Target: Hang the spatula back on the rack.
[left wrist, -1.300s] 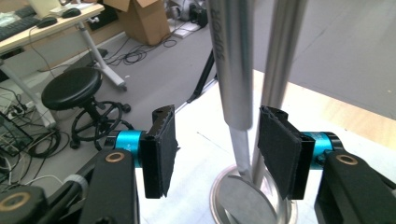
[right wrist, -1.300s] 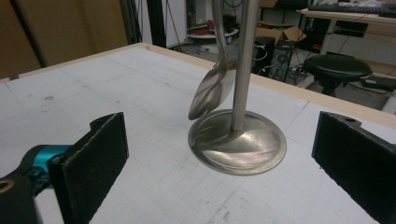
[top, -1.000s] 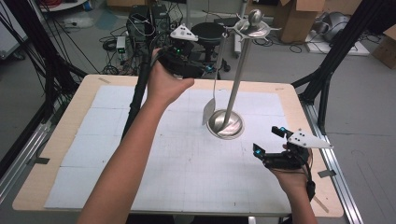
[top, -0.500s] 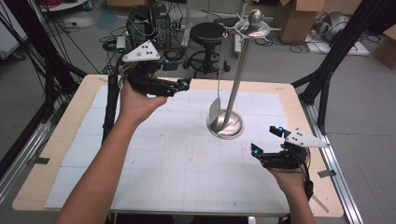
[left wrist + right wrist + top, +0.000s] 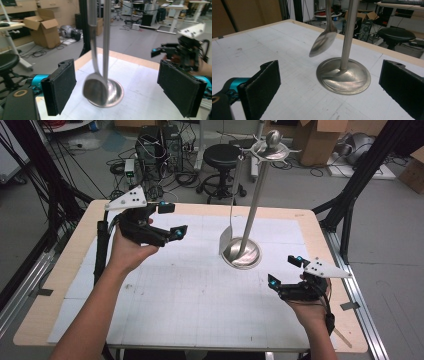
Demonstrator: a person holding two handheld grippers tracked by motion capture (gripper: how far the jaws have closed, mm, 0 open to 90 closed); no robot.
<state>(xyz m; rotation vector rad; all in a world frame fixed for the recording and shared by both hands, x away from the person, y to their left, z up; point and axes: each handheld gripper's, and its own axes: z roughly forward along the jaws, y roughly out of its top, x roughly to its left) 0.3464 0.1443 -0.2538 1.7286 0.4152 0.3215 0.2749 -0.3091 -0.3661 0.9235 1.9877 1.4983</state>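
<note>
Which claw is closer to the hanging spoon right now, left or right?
Left, narrowly, as far as the high view shows. The left claw hangs open to the left of the spoon, facing it. The right claw sits open, lower right, beyond the stand's base.

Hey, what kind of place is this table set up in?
Probably a lab or workshop: tangled cables and electronics on the floor, open cardboard boxes, and a black frame around the gridded table.

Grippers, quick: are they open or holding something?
Left gripper: open, just been opening, holding nothing.
Right gripper: open, holding nothing.
</note>
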